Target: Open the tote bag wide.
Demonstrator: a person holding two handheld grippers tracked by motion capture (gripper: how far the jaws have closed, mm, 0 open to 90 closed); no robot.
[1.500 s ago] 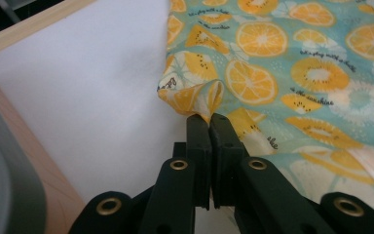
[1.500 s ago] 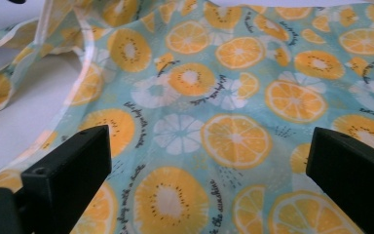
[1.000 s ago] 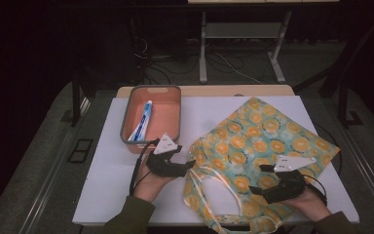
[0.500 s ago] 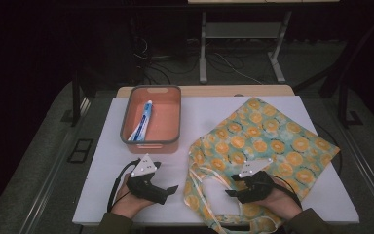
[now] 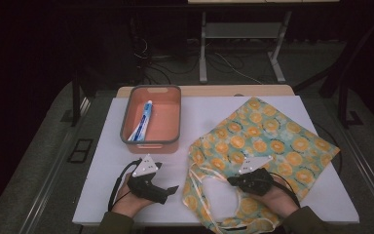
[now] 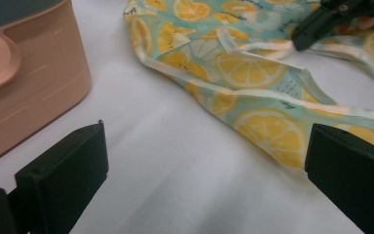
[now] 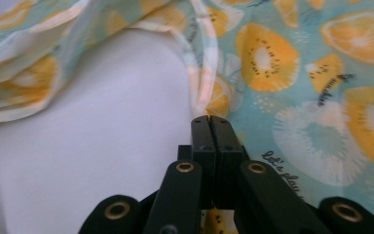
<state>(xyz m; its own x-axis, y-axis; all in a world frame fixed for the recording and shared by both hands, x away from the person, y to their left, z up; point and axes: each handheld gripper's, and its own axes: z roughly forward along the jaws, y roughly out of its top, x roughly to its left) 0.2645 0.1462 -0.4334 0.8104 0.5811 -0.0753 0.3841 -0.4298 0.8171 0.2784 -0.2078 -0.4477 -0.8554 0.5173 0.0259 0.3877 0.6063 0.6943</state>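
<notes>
At the left of the white surface [image 5: 102, 161], a pink bin [image 5: 151, 119] with a grey rim sat near the far edge, and a blue-and-white tube [image 5: 142, 120] lay lengthwise inside it. In the left tool's own view the bin's outer wall [image 6: 34, 87] stood close by at the left.

Nearer the person, the left tool [image 5: 168, 191] rested low over the bare surface, held in the left hand [image 5: 129, 200], below the bin and just left of the bag. Its jaws stood wide apart with nothing between them; in its view one sat over the bare surface and the other at the edge of the fabric.

To the right lay the fabric bag [image 5: 272, 141], teal with a print of orange citrus slices, spread flat on the surface. Its pale handles [image 5: 202, 175] curled toward the person, ringing a patch of bare surface.

The right tool [image 5: 233, 181] lay over the bag's near part, in the right hand [image 5: 275, 197]. Its jaws were pressed together, tips at the cream hem [image 7: 199, 78] of the bag [image 7: 321, 97]; whether any fabric was pinched between them could not be told.
</notes>
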